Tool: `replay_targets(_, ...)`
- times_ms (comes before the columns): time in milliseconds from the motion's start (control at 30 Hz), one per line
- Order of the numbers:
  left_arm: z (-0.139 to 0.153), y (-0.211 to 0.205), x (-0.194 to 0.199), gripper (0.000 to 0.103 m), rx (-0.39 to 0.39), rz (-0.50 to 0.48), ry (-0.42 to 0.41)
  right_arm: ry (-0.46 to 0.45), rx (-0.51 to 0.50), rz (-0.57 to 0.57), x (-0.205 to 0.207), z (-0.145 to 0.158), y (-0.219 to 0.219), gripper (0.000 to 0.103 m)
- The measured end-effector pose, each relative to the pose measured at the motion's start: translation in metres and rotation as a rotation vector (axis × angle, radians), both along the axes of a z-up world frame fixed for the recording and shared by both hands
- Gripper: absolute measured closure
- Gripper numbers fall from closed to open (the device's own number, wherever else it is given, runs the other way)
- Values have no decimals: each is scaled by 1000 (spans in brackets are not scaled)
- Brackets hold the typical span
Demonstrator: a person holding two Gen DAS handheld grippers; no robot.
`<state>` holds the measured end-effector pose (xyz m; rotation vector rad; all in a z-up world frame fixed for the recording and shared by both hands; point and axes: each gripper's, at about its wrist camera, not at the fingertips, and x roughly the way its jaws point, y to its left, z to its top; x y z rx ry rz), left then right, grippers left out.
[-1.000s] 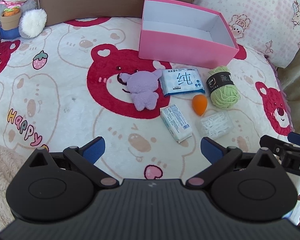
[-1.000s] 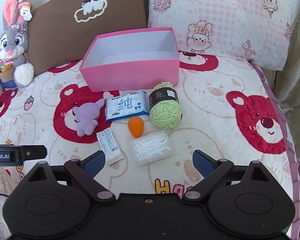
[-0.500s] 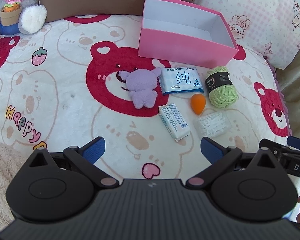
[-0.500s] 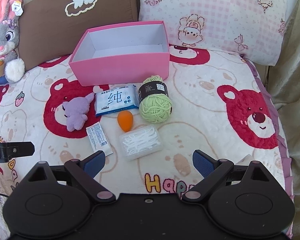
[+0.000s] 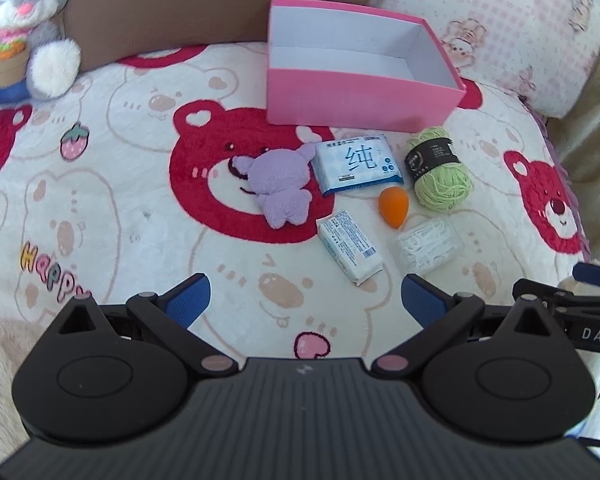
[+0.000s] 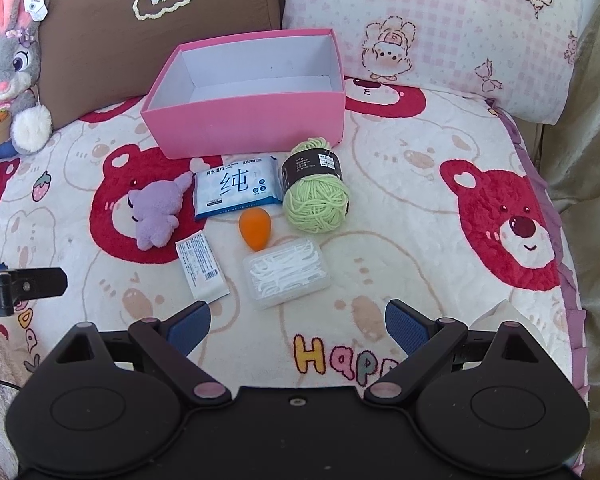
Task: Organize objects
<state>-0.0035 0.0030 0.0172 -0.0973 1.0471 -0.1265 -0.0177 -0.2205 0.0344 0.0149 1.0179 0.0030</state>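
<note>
The pink box [image 6: 256, 120] is empty. 6 items, including the yarn [image 6: 316, 200], lie at its 6 o'clock. The left gripper [image 5: 304, 296] and right gripper [image 6: 298, 324] are released.

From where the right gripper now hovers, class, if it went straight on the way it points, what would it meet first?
Probably the clear box of floss picks: it lies just ahead of the open right gripper, between the lines of its fingers. The orange egg-shaped sponge lies beyond. Height above the blanket is unclear.

The left gripper [image 5: 304, 298] and the right gripper [image 6: 298, 326] both sit low in their frames with blue-padded jaws spread wide and empty, each gripper's tip peeking into the other's view.
</note>
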Motion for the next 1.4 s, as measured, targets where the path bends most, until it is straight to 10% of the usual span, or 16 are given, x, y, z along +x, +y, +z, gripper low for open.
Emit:
replay_targets(500,37,-17,31,0,88,-298,-105,-277,41,165,-6,42,11,6)
replay_targets(900,-25,-27,91,2,-2,-364,-53,-9,169,203,49,-42,21,7)
replay_targets(1100,-58,-25,110,3,-109,-375,22,-18,181,334,59,-59,54,7)
replay_targets(1400,-92,-21,133,9,-181,-410,48,-8,213,237,83,-90,55,7)
